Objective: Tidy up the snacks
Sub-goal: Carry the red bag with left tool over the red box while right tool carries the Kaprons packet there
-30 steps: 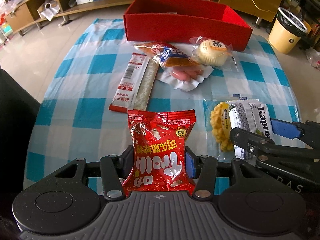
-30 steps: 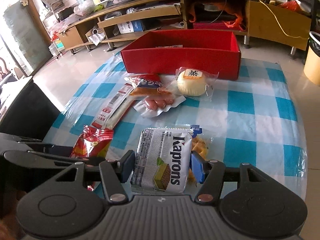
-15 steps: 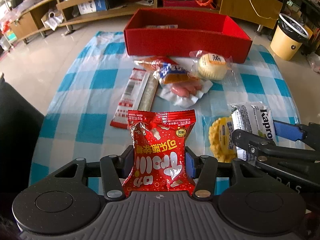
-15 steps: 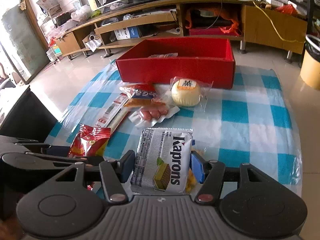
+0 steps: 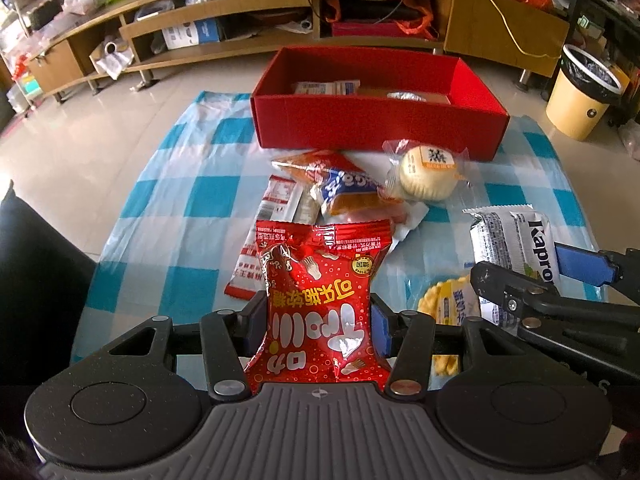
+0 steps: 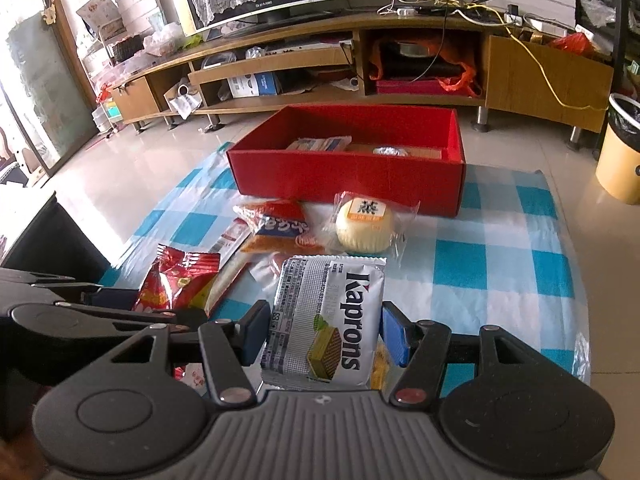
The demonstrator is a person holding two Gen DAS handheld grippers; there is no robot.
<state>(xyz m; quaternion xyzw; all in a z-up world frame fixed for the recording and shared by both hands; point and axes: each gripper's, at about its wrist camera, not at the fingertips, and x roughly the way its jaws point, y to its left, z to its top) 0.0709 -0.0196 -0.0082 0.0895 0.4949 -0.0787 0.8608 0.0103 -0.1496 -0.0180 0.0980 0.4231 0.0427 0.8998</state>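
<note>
My left gripper (image 5: pixel 318 322) is shut on a red candy bag (image 5: pixel 320 304) and holds it above the checked cloth. My right gripper (image 6: pixel 324 330) is shut on a silver Kaprons wafer pack (image 6: pixel 328 316), also lifted; that pack shows at the right in the left wrist view (image 5: pixel 516 240). The red box (image 5: pixel 376 120) stands at the far end of the cloth with a few packs inside. In front of it lie a round bun in clear wrap (image 5: pixel 430 174), an orange-and-blue pack (image 5: pixel 340 184), a long red-and-white pack (image 5: pixel 276 216) and a yellow snack pack (image 5: pixel 448 300).
The blue-and-white checked cloth (image 5: pixel 180 208) lies on a tiled floor. A yellow waste bin (image 5: pixel 580 100) stands at the far right. A long wooden TV cabinet (image 6: pixel 360 64) runs behind the box. A dark object (image 5: pixel 36 280) is at the left edge.
Both grippers have risen and tilted up with their packs; the box now shows its inside and the room behind has come into view.
</note>
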